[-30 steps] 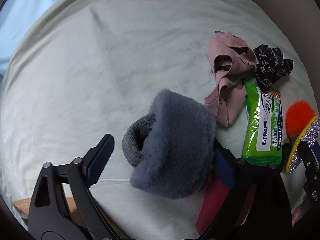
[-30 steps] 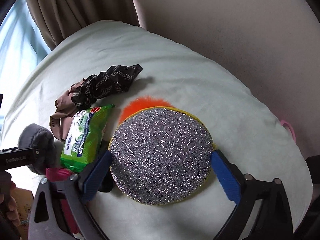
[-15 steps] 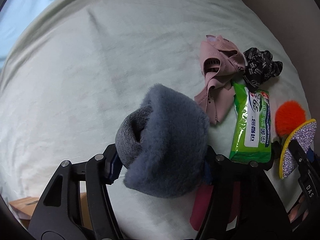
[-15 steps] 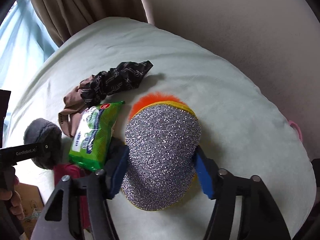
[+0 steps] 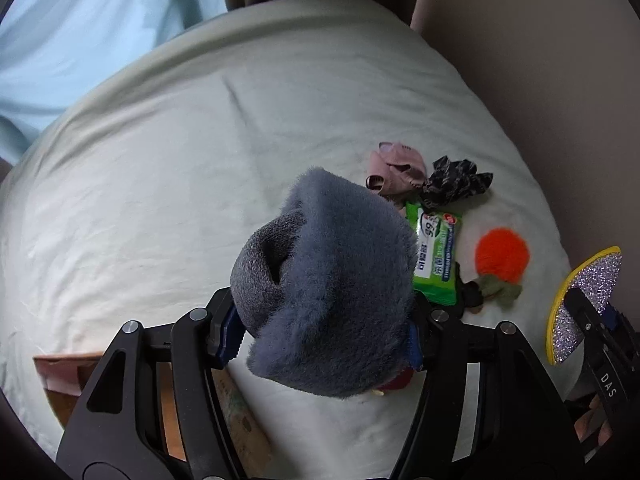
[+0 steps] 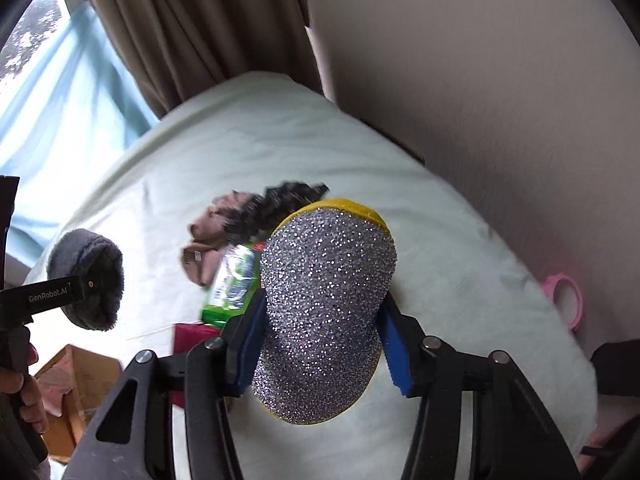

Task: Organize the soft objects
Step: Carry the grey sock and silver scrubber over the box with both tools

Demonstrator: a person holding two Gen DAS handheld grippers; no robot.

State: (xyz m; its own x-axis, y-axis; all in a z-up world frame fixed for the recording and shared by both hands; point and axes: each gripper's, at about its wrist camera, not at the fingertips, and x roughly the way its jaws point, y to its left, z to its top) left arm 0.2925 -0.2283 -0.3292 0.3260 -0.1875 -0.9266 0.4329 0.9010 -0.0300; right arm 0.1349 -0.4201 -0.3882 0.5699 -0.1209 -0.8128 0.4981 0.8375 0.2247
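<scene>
Left gripper [image 5: 326,338]: we see it closed on the grey fuzzy sock [image 5: 332,280], blue pads pressing both sides, the bundle lifted clear of the bed [image 5: 160,184].
Right gripper [image 6: 322,354]: we see its jaws squeezed onto the silver glitter scrubber [image 6: 326,308], which bows into a dome between the pads, its yellow rim showing at top and bottom.
Open room: we find the widest bare stretch of pale green cover to the left of the sock and toward the far end of the bed, with only creases on it.
Edges: the bed rounds off toward the brown curtain [image 6: 192,32] and blue sheer curtain [image 5: 80,28] at the far end; the beige wall [image 6: 500,80] runs close along the right side.
Cluster on the cover: we see the pink fabric piece [image 5: 394,170] touching the black patterned scrunchie [image 5: 456,180], the green wipes pack [image 5: 436,256] just below them and partly hidden behind the sock, and the orange pompom [image 5: 502,254] near the pack's right.
Near edge: a cardboard box [image 6: 76,376] sits below the bed's front left corner; a dark red item [image 6: 194,334] lies by the wipes pack, what it is we cannot tell.
Right margin: a pink ring [image 6: 564,298] sits between bed and wall.
</scene>
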